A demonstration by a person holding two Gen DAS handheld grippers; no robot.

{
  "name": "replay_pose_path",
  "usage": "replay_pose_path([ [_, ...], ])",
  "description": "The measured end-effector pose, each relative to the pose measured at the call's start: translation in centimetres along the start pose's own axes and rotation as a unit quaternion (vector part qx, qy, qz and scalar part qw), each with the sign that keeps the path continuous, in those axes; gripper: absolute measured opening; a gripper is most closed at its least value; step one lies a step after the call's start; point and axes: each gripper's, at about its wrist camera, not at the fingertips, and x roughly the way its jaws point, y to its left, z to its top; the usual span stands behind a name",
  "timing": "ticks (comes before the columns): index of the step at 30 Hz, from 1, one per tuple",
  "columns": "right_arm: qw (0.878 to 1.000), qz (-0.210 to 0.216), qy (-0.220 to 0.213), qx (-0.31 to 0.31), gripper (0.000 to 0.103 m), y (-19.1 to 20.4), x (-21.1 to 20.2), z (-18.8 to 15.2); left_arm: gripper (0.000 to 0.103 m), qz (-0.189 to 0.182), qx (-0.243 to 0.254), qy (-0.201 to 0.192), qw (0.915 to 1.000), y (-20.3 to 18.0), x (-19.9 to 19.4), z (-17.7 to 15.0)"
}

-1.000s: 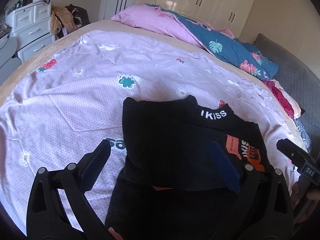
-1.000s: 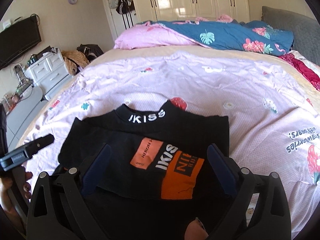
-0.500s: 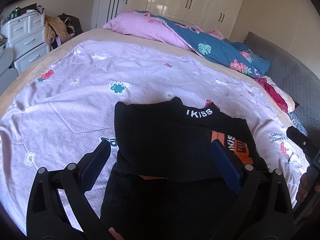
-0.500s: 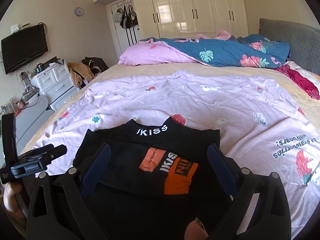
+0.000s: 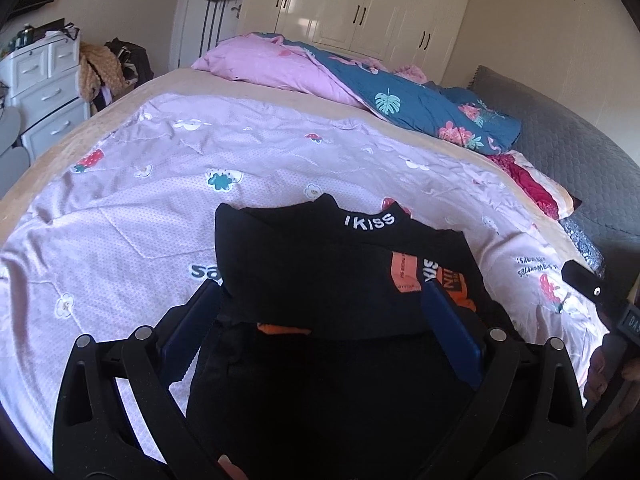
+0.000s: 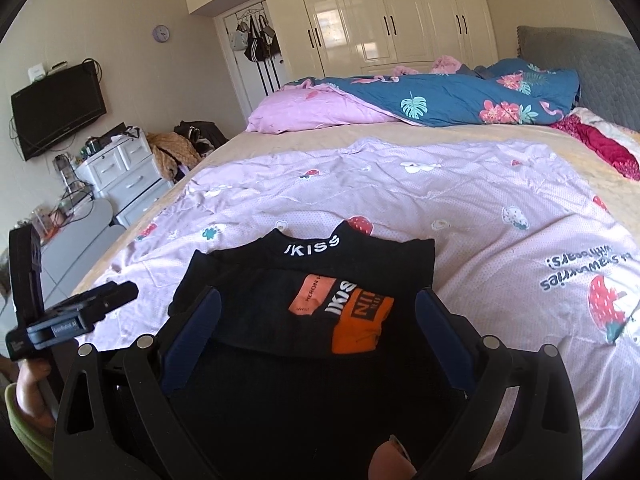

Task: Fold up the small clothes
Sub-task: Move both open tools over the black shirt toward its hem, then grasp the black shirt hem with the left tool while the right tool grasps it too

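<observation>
Black shirt (image 5: 320,280) lies folded on the bed (image 5: 140,200), bottom hem lost in shadow at 6 o'clock; left claw (image 5: 320,308) and right claw (image 6: 316,304) both spread wide, holding nothing.

Sunlight falls across a bed (image 6: 400,140) spread with a lilac quilt (image 6: 400,192). Cream wardrobes (image 6: 392,16) line the far wall; a television (image 6: 58,108) hangs above white drawers (image 6: 120,176).
</observation>
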Motion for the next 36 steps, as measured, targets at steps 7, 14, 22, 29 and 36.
replay_pose_path([
  [7,1.0,0.014,0.008,0.004,0.097,-0.1,-1.4,-0.9,0.094,-0.001,0.003,0.001,1.0,0.1,-1.4,-1.9],
  [14,0.999,0.026,0.016,-0.009,0.097,0.5,-2.7,-1.8,0.094,0.001,-0.007,0.014,0.9999,1.0,-2.3,-3.7],
  [22,0.999,0.028,0.029,-0.014,0.097,0.7,-3.8,-3.1,0.094,0.007,-0.022,0.025,0.9994,2.3,-3.5,-5.3],
  [29,0.999,0.028,0.033,-0.016,0.097,0.6,-5.1,-4.0,0.094,0.02,-0.012,0.046,0.9987,2.7,-4.3,-7.2],
  [36,0.999,0.02,0.04,-0.017,0.097,0.3,-5.8,-4.7,0.094,0.037,-0.009,0.062,0.9973,3.7,-4.9,-8.8],
])
